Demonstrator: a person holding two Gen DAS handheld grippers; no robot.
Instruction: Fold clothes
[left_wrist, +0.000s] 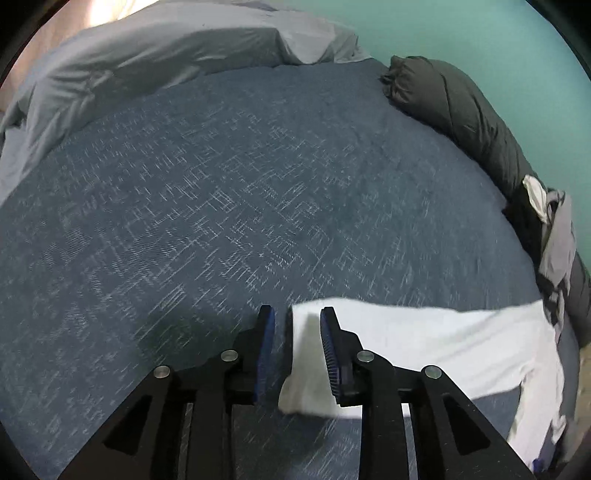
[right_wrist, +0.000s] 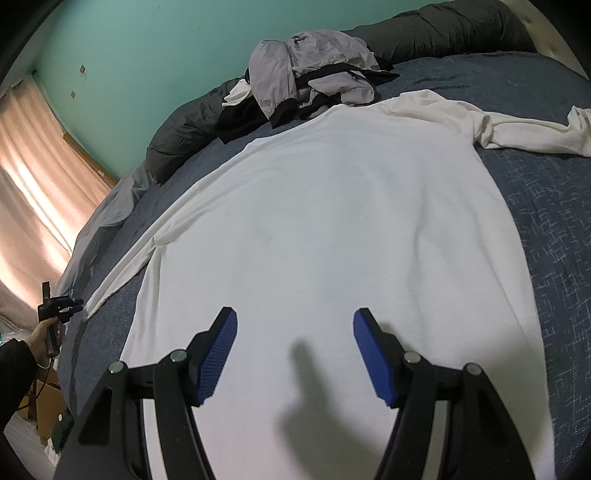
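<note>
Left gripper, jaws apart, is straddling the sleeve end of the white shirt lying spread flat on the bed, so closing askew risks pinching the bedcover too, while the right gripper is hovering open at six o'clock.

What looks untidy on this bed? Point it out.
The white shirt lies flat, but its far sleeve is bunched and twisted on the blue bedspread. Behind it, a crumpled grey and black clothes heap spills over the dark rolled duvet. The left tool straddles the near sleeve's end.
</note>
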